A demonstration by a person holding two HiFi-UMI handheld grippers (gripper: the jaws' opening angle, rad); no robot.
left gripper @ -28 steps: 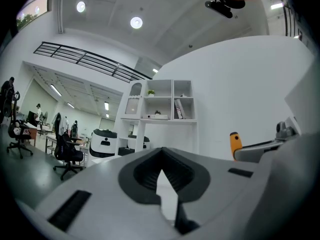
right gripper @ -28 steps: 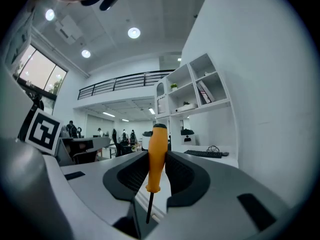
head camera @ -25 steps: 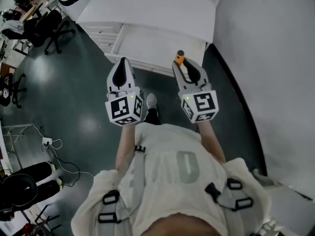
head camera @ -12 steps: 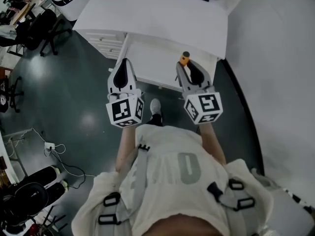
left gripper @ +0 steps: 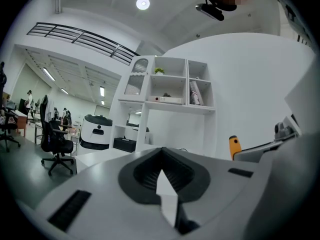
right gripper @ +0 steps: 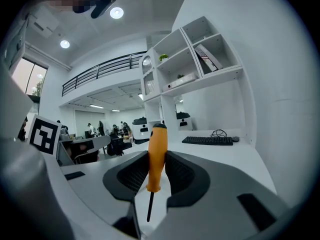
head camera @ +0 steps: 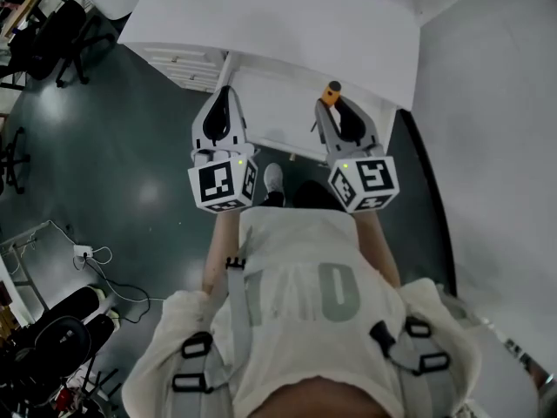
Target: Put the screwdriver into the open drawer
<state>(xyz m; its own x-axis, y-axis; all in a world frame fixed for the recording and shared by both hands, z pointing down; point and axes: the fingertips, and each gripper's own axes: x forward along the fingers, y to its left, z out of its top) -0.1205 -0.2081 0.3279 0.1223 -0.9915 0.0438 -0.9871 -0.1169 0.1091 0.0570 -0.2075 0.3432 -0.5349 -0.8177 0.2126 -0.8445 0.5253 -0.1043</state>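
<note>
My right gripper [head camera: 335, 104] is shut on the orange-handled screwdriver [head camera: 331, 91], holding it over the right part of the open white drawer [head camera: 274, 103] under the desk. In the right gripper view the screwdriver [right gripper: 157, 154] stands upright between the pads of this gripper [right gripper: 157, 156], its dark shaft pointing down. My left gripper [head camera: 224, 92] hovers over the drawer's left part, shut and holding nothing. The left gripper view shows its jaws [left gripper: 161, 151] closed, with the orange handle [left gripper: 234, 146] off to the right.
The white desk top [head camera: 287, 24] overhangs the drawer, with a keyboard [right gripper: 207, 140] on it. A shelf unit [left gripper: 170, 89] rises behind it. A white wall [head camera: 487, 103] closes the right side. Shut drawers [head camera: 187, 64] and office chairs [head camera: 39, 50] are at the left.
Both grippers and the person have moved forward to the desk. The jaws now reach over the open drawer; the screwdriver stays gripped.
</note>
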